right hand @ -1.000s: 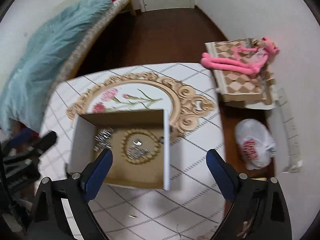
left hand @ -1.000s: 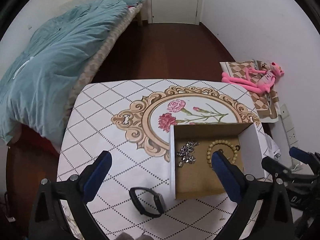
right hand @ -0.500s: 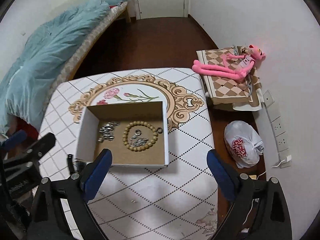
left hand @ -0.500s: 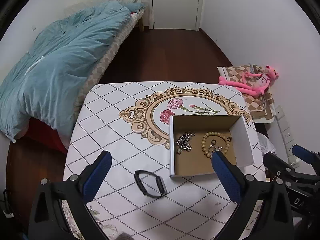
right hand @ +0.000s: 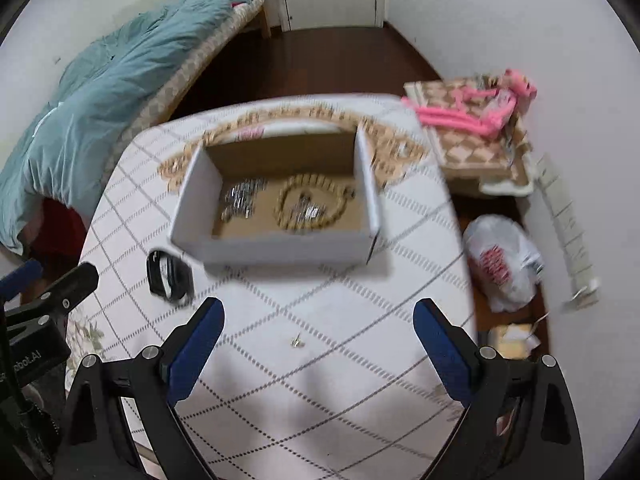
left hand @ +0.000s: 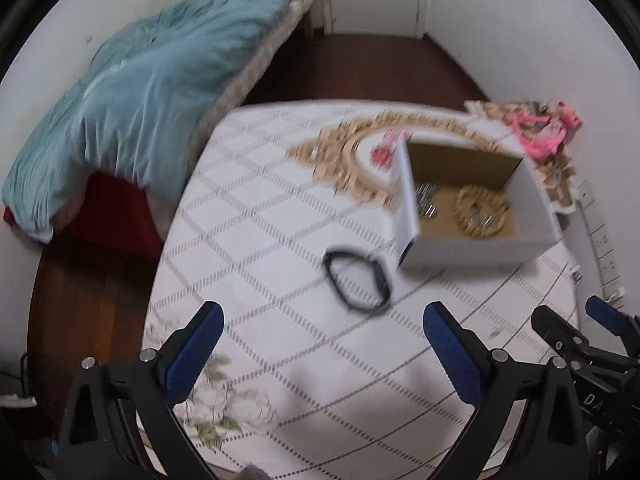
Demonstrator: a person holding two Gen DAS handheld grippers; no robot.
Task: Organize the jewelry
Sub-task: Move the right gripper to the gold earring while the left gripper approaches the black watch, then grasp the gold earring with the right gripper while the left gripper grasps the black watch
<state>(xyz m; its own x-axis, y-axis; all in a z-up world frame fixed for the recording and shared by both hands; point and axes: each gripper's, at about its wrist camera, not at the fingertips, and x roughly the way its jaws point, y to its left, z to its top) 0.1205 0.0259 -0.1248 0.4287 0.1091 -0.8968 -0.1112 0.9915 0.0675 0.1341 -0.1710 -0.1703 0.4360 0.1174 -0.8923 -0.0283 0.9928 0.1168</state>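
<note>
Mostly done, we judge: bead bracelet (right hand: 310, 204) and silver pieces (right hand: 240, 200) inside box (right hand: 276, 246); black band (left hand: 358, 282) and small piece (right hand: 297, 342) outside it; left gripper (left hand: 324, 344) and right gripper (right hand: 318, 338) both spread, empty.

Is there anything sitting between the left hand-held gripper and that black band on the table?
Nothing visible. The left hand-held gripper is open, with only bare patterned tablecloth between its fingers and the black band. The cardboard box sits just beyond the band, not in front of it.
</note>
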